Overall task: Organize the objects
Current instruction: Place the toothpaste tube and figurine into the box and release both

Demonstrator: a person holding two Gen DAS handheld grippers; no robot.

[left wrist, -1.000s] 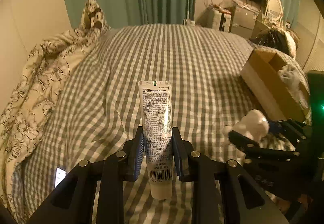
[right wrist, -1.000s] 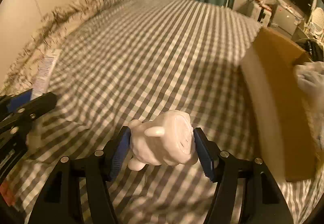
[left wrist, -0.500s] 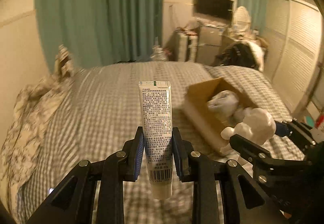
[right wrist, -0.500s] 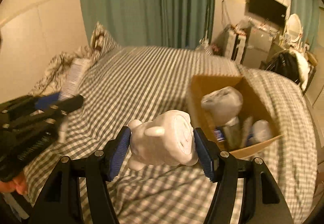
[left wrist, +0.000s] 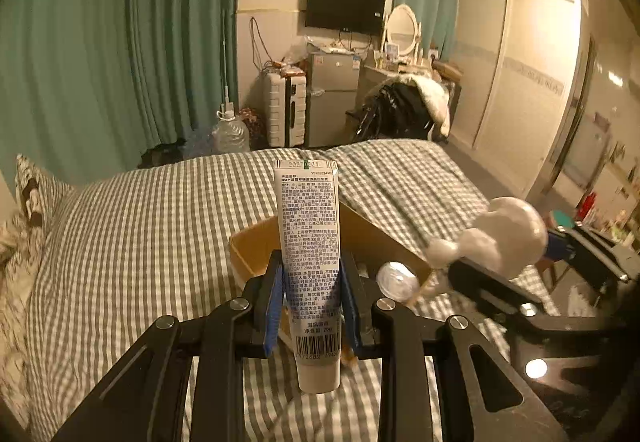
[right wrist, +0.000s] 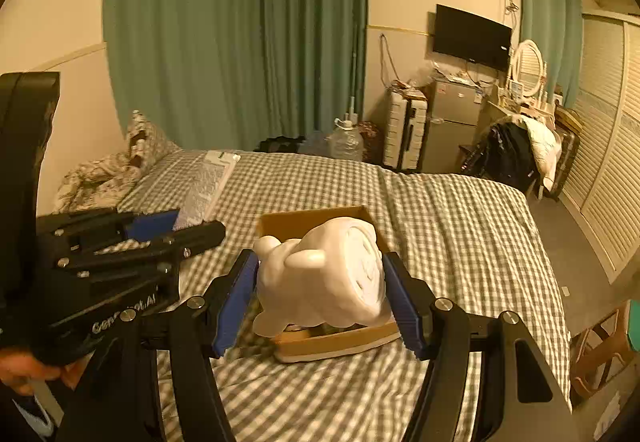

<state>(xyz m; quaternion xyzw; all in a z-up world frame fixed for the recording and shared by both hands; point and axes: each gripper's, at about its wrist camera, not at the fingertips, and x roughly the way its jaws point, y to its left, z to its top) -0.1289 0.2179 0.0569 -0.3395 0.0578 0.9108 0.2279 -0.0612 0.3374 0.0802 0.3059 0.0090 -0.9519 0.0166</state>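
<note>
Landmark: cardboard box (right wrist: 320, 340) on the checked bedspread (right wrist: 460, 210). Left gripper (left wrist: 311, 296) jaws closed on a printed tube (left wrist: 310, 242), clamped low on its body so it stands upright, cap end down, in front of the box. Right gripper (right wrist: 320, 294) jaws set wide, pinching a white animal figure (right wrist: 324, 274) by its flanks, just above the box's near side. Judgement: both items are raised, likely for dropping into the box
</note>
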